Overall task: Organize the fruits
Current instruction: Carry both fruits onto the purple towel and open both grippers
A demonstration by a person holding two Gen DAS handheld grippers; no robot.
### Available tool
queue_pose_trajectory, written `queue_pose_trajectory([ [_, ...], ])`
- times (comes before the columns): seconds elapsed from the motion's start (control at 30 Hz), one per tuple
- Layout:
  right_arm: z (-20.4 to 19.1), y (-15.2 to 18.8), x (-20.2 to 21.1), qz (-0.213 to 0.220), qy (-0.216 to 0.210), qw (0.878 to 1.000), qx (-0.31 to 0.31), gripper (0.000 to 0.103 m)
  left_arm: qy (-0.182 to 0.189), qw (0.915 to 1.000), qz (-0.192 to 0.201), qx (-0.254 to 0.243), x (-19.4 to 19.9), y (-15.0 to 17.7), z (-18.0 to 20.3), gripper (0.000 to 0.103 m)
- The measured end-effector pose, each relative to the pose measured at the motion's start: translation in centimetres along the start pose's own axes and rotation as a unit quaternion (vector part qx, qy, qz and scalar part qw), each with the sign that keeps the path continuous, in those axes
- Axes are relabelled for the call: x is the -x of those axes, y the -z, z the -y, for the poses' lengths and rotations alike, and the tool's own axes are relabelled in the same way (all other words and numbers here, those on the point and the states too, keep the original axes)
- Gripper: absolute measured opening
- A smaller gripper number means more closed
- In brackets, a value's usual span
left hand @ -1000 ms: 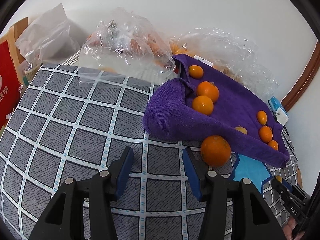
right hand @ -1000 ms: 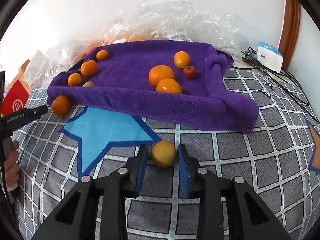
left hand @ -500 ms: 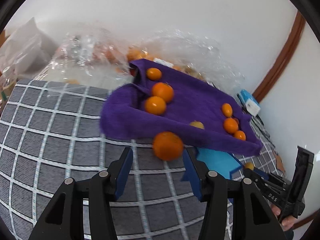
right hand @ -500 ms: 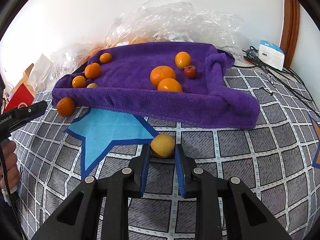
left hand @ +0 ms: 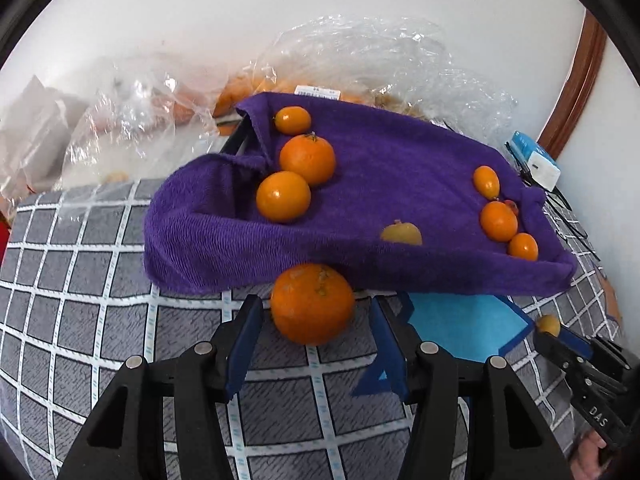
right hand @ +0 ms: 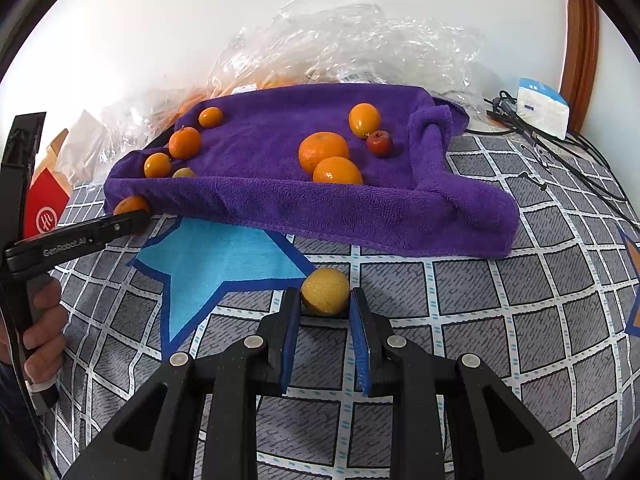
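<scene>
A purple towel (right hand: 280,208) is spread over a checked grey cover (right hand: 500,320), and most of the fruit is gathered on it in two loose groups, presumably so that it is kept from rolling away. Two pieces are found off the towel, each attended by one tool.

The right gripper (right hand: 325,308) is closed on a small yellow fruit (right hand: 325,291); both blue pads are seen pressed against its sides, low and near the tips. The fruit rests on the cover just in front of the towel's near edge, beside a blue star patch (right hand: 216,256). It is judged to be gripped for lifting onto the towel.

The left gripper (left hand: 316,332) is open, its jaws having just been widening. A large orange (left hand: 313,303) lies between the fingers without being touched, hard against the towel's edge. The wider gap is judged to suit the orange's girth.

In the left wrist view the gap on either side of the orange is shown, as is a pale fruit (left hand: 401,235) half hidden in a towel fold. In the right wrist view the orange is largely masked by the left tool, but a small red fruit (right hand: 379,143) is shown clearly.
</scene>
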State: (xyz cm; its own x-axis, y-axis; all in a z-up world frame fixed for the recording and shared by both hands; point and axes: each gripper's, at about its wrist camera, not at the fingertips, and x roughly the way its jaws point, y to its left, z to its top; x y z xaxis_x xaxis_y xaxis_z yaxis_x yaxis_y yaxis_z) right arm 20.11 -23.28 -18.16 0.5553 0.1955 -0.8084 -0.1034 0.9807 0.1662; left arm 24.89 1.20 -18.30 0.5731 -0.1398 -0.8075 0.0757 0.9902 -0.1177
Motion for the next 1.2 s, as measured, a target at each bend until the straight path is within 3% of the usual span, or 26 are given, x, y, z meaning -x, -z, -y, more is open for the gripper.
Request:
queue_pose_trajectory([
  [0.03,0.0,0.0,0.0,0.000,0.000,1.000,0.000,0.025,-0.002,1.0000,0.003,0.000,0.0,0.0,0.0,0.051],
  [0.1,0.0,0.0,0.0,0.000,0.000,1.000,0.000,0.025,-0.009,0.9999,-0.001,-0.005,-0.1,0.1,0.2,0.039],
  [0.4,0.4,0.0,1.1,0.029,-0.027,0.999,-0.014,0.025,0.023,0.9997,0.004,0.013,2.8,0.5,-0.2,0.039],
  [0.67,0.3,-0.7,2.5,0.042,-0.015,0.999,-0.014,0.025,0.045,0.9982,0.017,0.035,6.4,0.8,-0.5,0.039],
  [1.0,0.3,-6.3,7.1,0.093,0.006,0.996,-0.003,0.025,0.055,0.9953,0.064,0.048,10.8,-2.4,-0.9,0.039],
  [1.2,1.2,-9.2,7.8,0.112,0.006,0.994,-0.010,0.025,0.056,0.9942,0.082,0.040,11.9,-5.2,0.0,0.039],
])
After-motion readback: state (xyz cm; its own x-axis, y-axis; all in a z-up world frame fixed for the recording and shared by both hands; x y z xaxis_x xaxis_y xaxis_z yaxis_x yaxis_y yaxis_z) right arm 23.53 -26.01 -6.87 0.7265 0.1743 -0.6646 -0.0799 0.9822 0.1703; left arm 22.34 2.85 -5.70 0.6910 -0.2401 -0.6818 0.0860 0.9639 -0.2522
